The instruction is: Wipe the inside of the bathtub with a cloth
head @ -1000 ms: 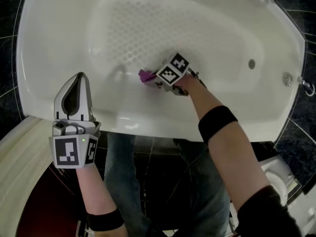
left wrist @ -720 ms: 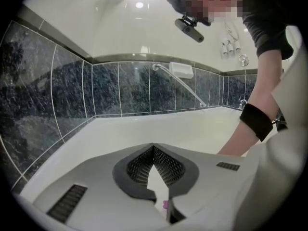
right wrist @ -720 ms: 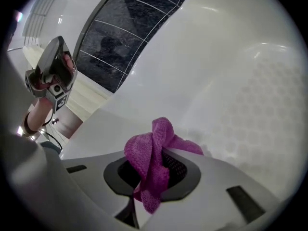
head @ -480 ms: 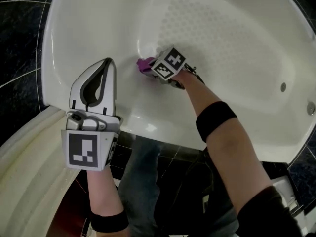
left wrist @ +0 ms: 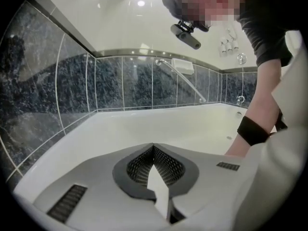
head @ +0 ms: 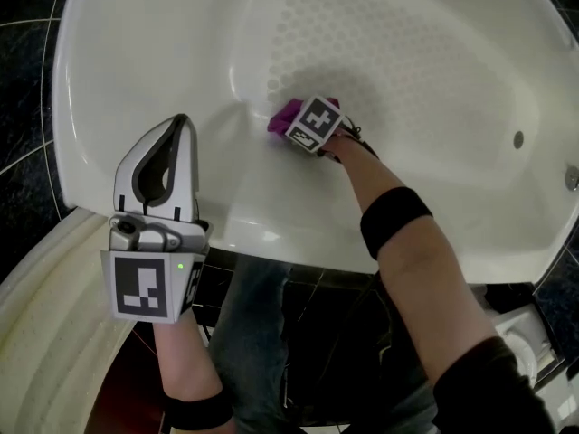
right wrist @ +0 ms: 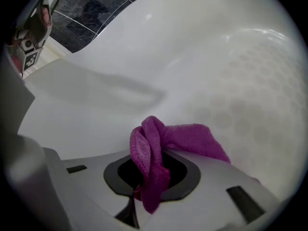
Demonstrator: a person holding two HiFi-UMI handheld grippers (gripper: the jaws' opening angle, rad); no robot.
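Note:
A purple cloth (head: pixel 286 115) is bunched in my right gripper (head: pixel 291 125), which is shut on it down inside the white bathtub (head: pixel 434 70). In the right gripper view the cloth (right wrist: pixel 159 148) is pinched between the jaws and presses against the tub's sloping wall beside the dimpled floor (right wrist: pixel 260 95). My left gripper (head: pixel 167 147) hovers over the tub's near left rim, jaws shut with nothing between them; the left gripper view shows its closed jaws (left wrist: pixel 154 150) pointing along the tub.
Dark tiled wall (left wrist: pixel 120 85) surrounds the tub. A drain fitting (head: pixel 517 139) and a chrome knob (head: pixel 572 179) sit at the right end. A pale curved ledge (head: pixel 45 351) lies at lower left. The person's legs stand against the tub's front edge.
My right gripper has carried the cloth from the tub's side wall a little right toward the dimpled floor. The head view shifted; the left gripper stays over the rim.

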